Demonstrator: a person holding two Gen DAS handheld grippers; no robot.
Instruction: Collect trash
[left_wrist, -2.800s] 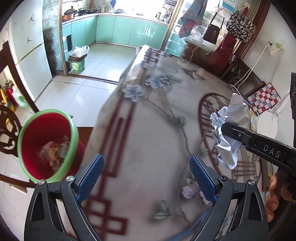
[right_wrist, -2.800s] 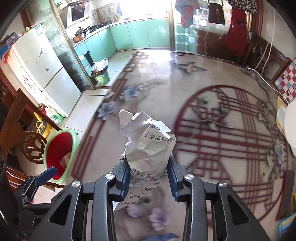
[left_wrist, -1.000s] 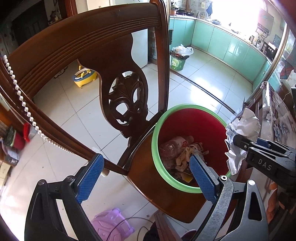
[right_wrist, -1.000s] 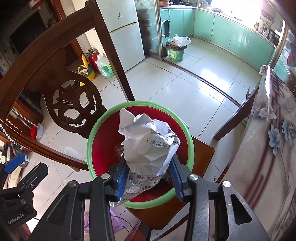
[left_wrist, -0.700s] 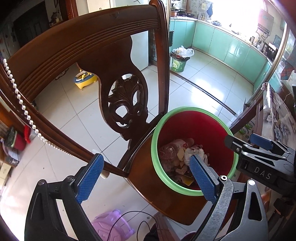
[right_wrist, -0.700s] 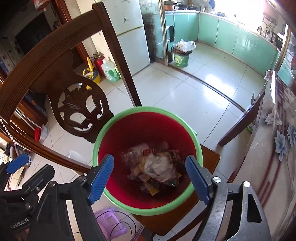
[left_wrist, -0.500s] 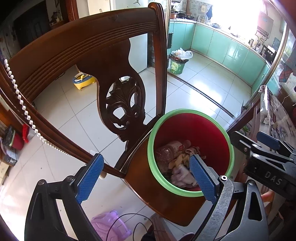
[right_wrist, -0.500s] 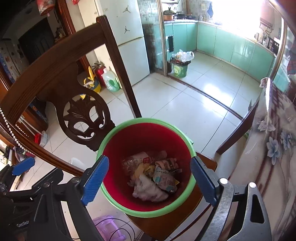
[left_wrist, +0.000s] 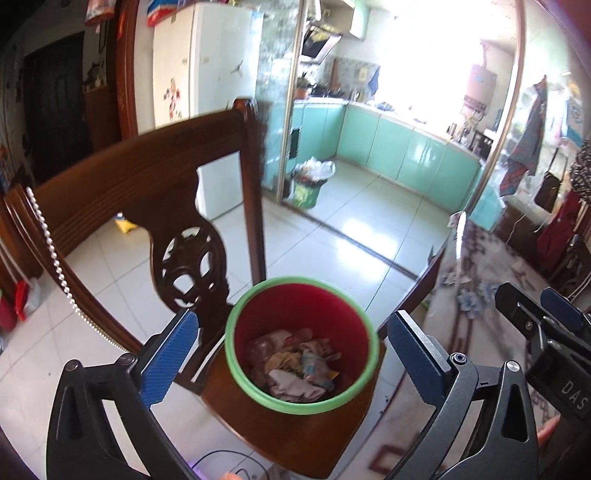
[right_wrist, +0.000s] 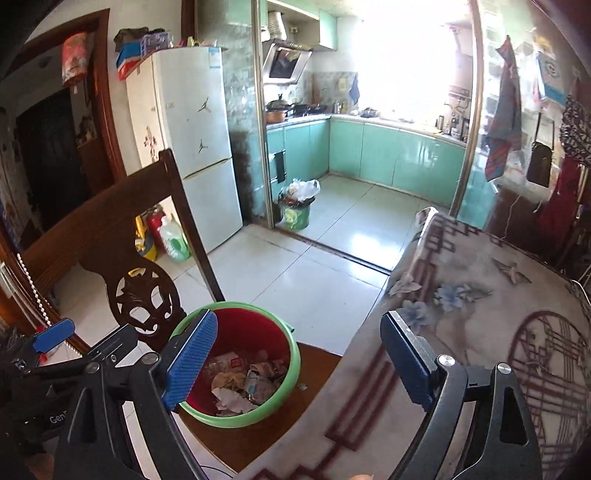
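- The table (right_wrist: 480, 332) is sitting on the right, wearing a pale cloth with blue flowers and dark red lines.
- A dark wooden chair (left_wrist: 155, 192) with a carved back is standing just beside the table.
- A round bin (left_wrist: 301, 336) is sitting on the chair seat. It is showing red walls inside and a bright green rim on top. In the right wrist view the bin (right_wrist: 240, 362) is sitting low and to the left, next to the table edge.
- The trash (left_wrist: 295, 365) is lying in a heap at the bottom of the bin. It is looking like crumpled white paper, shiny wrappers and maybe a clear bottle, but the view is blurry there. The trash (right_wrist: 243, 380) is showing again in the right wrist view, with a white paper ball near the front.
- The left gripper (left_wrist: 291, 350) is hanging above the bin. Its jaws are opening wide and nothing is sitting between its blue pads (left_wrist: 168, 350).
- The right gripper (right_wrist: 295, 363) is hanging over the gap between bin and table. Its jaws are standing far apart and gripping nothing.
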